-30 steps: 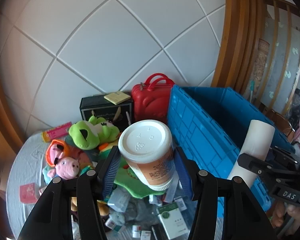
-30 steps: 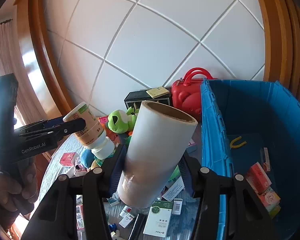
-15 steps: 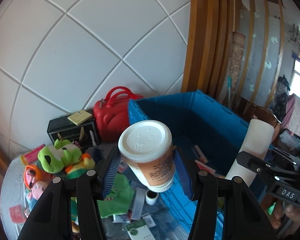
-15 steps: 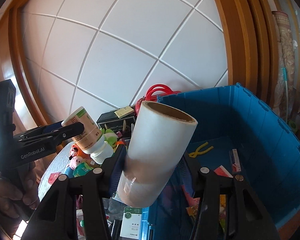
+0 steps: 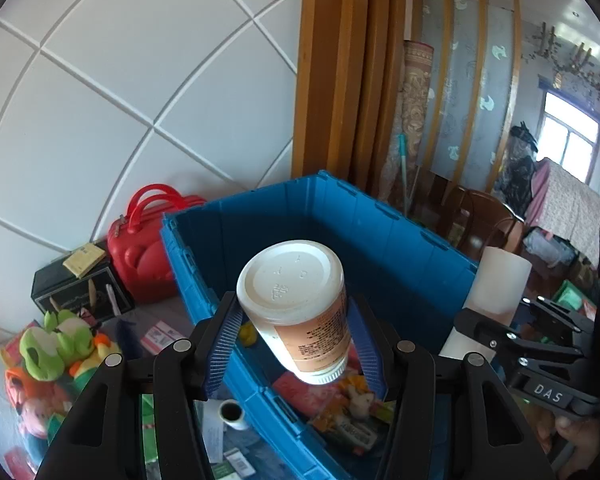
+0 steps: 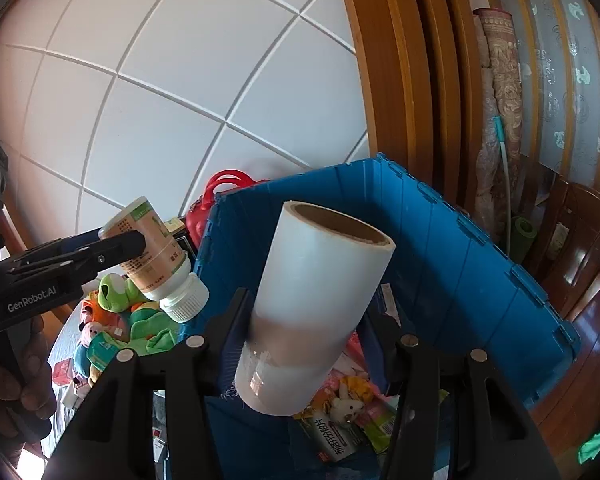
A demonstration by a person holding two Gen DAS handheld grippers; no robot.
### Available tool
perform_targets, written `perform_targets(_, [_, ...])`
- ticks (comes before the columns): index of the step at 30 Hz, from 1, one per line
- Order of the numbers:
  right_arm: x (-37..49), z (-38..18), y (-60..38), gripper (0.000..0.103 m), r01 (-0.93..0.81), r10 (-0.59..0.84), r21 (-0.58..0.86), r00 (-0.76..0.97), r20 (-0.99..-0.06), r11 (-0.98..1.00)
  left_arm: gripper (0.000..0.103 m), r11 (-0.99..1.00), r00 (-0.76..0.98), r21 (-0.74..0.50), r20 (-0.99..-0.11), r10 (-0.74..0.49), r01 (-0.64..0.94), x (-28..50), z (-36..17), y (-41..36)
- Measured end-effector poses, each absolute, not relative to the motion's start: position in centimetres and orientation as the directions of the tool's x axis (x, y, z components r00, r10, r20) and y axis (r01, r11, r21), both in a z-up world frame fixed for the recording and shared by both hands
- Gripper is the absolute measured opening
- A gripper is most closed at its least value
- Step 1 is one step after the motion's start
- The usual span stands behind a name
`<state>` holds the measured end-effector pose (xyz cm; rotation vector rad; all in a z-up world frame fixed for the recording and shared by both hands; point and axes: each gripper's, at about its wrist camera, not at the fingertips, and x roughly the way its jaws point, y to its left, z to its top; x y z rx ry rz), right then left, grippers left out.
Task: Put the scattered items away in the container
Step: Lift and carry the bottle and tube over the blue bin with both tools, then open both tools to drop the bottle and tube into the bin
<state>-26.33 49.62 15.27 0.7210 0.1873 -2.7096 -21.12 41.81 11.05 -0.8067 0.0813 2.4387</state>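
Observation:
My left gripper [image 5: 296,344] is shut on a white bottle [image 5: 300,304] with a tan label, held cap down over the left rim of the blue crate [image 5: 400,240]. The bottle also shows in the right wrist view [image 6: 152,256]. My right gripper [image 6: 304,344] is shut on a white film roll [image 6: 316,300] with a cardboard core, held above the crate [image 6: 460,272]. The roll also shows in the left wrist view [image 5: 496,284]. Packets and a small toy lie on the crate floor [image 6: 340,412].
Left of the crate the table holds a red case [image 5: 144,256], a black box [image 5: 80,292], a green frog plush [image 5: 56,344], other soft toys [image 6: 112,320] and several small boxes. A wooden frame [image 5: 336,64] and a wooden chair [image 6: 580,248] stand behind and right.
Both grippers have swung right with their loads, from over the cluttered table to above the blue crate. Both grips are unchanged.

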Motion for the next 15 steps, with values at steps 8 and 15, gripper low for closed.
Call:
perform_targets(8, [-28.7,14.6,52.2,0.050,0.282,-0.221,-0.037,-0.818,-0.531,-0.959,0.054,-0.808,-0.620,-0.108,-0.584,0.524,-0.580,-22.7,10.7,46.2])
perform_targets(15, [-30.5,14.9,53.4,0.070,0.231,-0.181,-0.035,-0.837,-0.516,-0.972,0.101,-0.803,-0.615,-0.119,-0.580,0.534,-0.584,-23.9,10.9,48.0])
